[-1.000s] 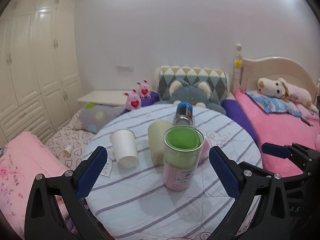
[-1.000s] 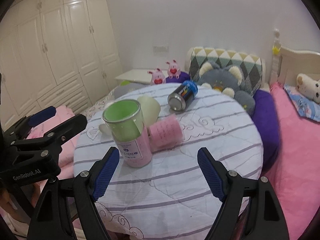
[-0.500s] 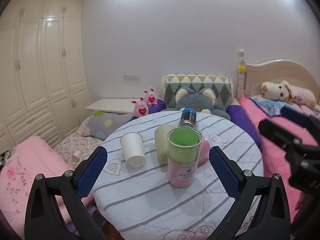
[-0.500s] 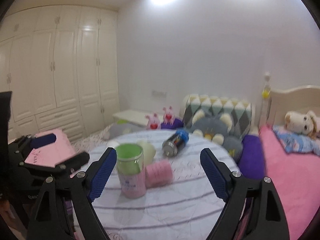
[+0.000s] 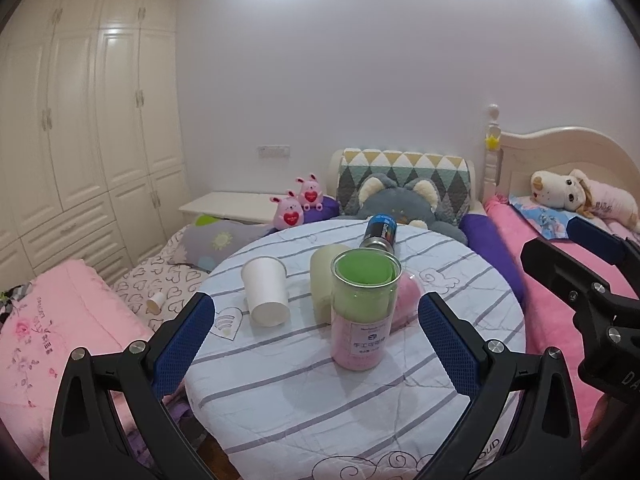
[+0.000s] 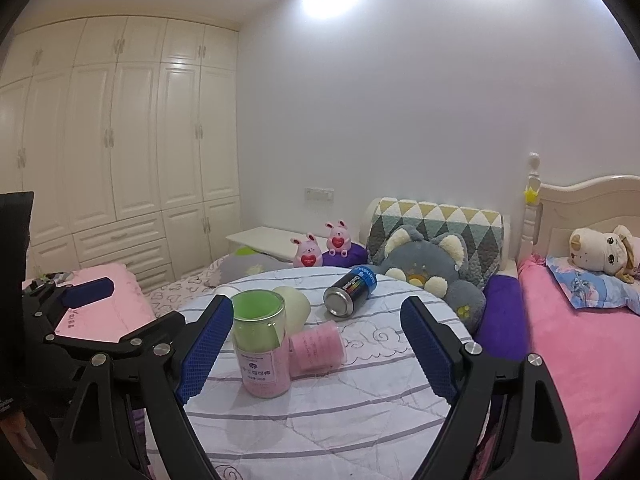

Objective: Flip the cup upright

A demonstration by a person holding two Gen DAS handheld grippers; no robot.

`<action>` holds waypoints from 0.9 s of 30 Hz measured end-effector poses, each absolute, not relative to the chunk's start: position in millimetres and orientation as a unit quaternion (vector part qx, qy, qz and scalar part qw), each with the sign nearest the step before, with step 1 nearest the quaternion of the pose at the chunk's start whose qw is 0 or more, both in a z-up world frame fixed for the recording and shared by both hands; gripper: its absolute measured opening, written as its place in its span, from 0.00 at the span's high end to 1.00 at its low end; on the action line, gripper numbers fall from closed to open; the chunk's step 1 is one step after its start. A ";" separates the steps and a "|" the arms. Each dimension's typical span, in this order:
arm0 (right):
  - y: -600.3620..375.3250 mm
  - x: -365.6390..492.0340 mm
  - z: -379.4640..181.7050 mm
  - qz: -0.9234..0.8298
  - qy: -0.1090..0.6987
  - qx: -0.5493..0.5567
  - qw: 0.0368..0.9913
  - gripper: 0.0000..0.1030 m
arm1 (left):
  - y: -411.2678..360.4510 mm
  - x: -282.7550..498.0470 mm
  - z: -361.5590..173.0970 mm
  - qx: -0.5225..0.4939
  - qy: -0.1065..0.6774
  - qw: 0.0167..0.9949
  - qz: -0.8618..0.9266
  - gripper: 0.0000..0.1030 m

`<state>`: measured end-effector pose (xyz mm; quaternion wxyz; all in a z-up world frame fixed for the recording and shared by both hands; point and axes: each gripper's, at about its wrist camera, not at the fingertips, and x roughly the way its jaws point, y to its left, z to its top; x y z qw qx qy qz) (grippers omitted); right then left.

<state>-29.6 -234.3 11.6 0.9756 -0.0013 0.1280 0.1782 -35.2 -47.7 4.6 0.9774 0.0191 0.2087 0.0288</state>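
A clear cup with green and pink contents (image 5: 365,314) stands upright on the round striped table (image 5: 304,412); it also shows in the right wrist view (image 6: 262,347). A white paper cup (image 5: 266,296) stands upside down to its left. A pale yellow cup (image 5: 325,276) stands upside down behind it. A pink cup (image 6: 317,345) lies on its side. My left gripper (image 5: 316,344) is open and empty, short of the table. My right gripper (image 6: 316,354) is open and empty, also held back.
A blue spray can (image 6: 352,290) lies on its side at the table's far edge. Beds with pink covers (image 6: 580,360) and plush toys (image 5: 400,208) surround the table. White wardrobes (image 6: 120,140) line the left wall.
Both grippers have pulled back and tilted up from the table, so the cups look smaller and lower. Both stay open. The cups have not moved.
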 end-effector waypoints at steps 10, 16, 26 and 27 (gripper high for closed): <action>-234.9 -28.7 6.7 0.181 0.130 -0.001 0.975 0.15 | -47.7 -30.3 -0.7 0.007 0.228 0.973 0.021 0.00; -233.7 -29.2 5.4 0.178 0.133 -0.006 0.975 0.15 | -54.0 -27.9 -3.9 0.024 0.229 0.973 0.025 0.00; -235.0 -25.7 4.4 0.176 0.137 -0.008 0.975 0.15 | -52.5 -25.6 -5.4 0.024 0.224 0.974 0.035 0.00; -234.9 -25.4 4.3 0.175 0.137 -0.008 0.975 0.15 | -51.8 -25.7 -5.4 0.022 0.222 0.974 0.036 0.00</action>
